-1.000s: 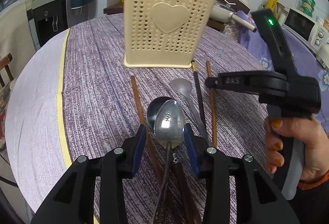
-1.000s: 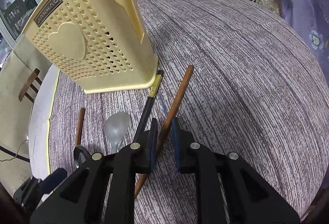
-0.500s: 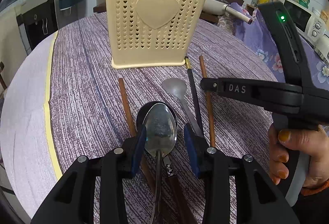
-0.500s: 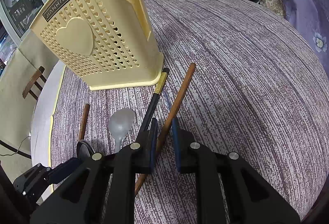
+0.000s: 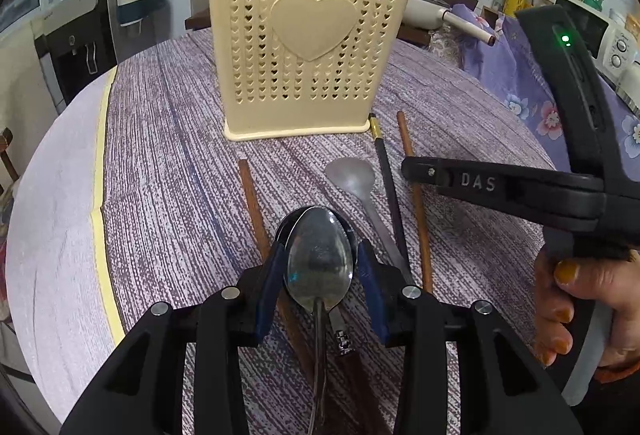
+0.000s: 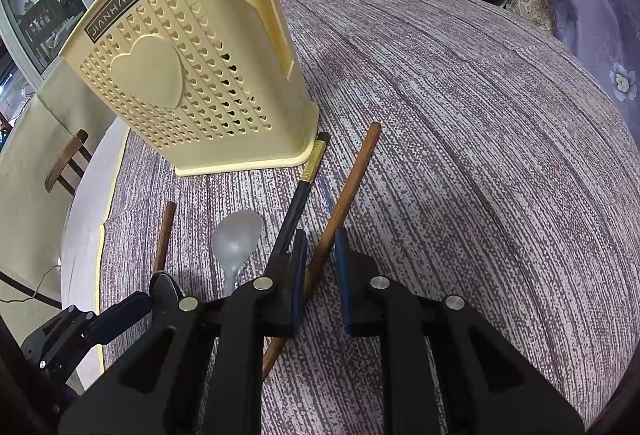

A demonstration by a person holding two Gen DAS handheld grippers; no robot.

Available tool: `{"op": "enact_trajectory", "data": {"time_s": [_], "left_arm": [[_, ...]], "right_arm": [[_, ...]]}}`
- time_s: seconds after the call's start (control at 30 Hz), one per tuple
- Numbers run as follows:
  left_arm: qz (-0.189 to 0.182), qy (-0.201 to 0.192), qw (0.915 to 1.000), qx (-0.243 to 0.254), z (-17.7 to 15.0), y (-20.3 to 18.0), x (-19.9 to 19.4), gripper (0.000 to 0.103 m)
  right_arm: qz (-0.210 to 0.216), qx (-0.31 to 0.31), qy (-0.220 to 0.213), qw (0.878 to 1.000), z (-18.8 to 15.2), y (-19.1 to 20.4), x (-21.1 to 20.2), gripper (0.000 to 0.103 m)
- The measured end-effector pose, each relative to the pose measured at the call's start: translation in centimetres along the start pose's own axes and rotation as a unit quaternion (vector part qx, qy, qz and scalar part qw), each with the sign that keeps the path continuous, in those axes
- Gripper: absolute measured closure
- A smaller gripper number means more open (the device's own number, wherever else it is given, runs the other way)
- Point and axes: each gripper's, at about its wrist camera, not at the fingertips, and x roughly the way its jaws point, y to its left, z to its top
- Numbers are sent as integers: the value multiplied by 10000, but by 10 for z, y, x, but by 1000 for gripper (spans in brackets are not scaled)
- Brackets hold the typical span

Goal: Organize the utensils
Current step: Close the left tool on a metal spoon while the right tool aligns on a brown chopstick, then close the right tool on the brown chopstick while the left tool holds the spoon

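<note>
Surface [image 5: 168, 163]: round top under a purple-grey woven cloth with a yellow band at the left edge.
Holder: cream perforated plastic utensil holder with a raised heart [image 5: 304, 39], upright toward the far side of the surface; brown stick ends rise behind its rim, whether inside it I cannot tell.
Left tool [image 5: 320, 277]: holds the shiny steel spoon [image 5: 320, 263] lifted above the cloth, the blue pads not visibly touching its bowl; where it grips I cannot tell. Under it lies a darker spoon bowl [image 5: 285, 229].
Right tool [image 6: 320, 283]: narrowly parted around the long brown wooden chopstick [image 6: 352, 179], which lies on the cloth; contact with the pads cannot be told.
Loose on the surface, in front of the holder: black chopstick with a gold band [image 6: 306, 179], its end touching the holder's base; translucent grey plastic spoon [image 5: 354, 177]; second brown chopstick [image 5: 250, 203] toward the left.
Progress: judged early; the utensils visible in front of the holder are all outside it.
Remaining: both held pieces and every loose piece need placing in the holder.
</note>
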Motion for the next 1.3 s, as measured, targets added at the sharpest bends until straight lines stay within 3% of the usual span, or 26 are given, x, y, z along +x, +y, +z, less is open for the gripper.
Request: {"op": "enact_trajectory", "data": {"time_s": [0.43,0.5,0.97,1.13,1.27,1.3], "left_arm": [[-43,-5,10000,0,-6,-3,-2,71],[-84,-43,10000,31,-6,-5,-5,87],[-83,-223,9987,-440,-4,15,-21,100],[278,-365,9964,-716,0,39,-31,100],[923,-400,9918,-790,4,57,-26,100],[933,-359,9915,-829,4,59,-23,100]], "right_arm": [[25,35,-14,10000,-1,1,0,88],[23,30,-21,10000,-1,0,0,88],[51,37,-31,10000,-1,0,1,88],[60,32,-28,10000,-1,0,0,88],[48,18,-34,10000,-1,0,1,88],[46,16,-34,10000,-1,0,1,88]]}}
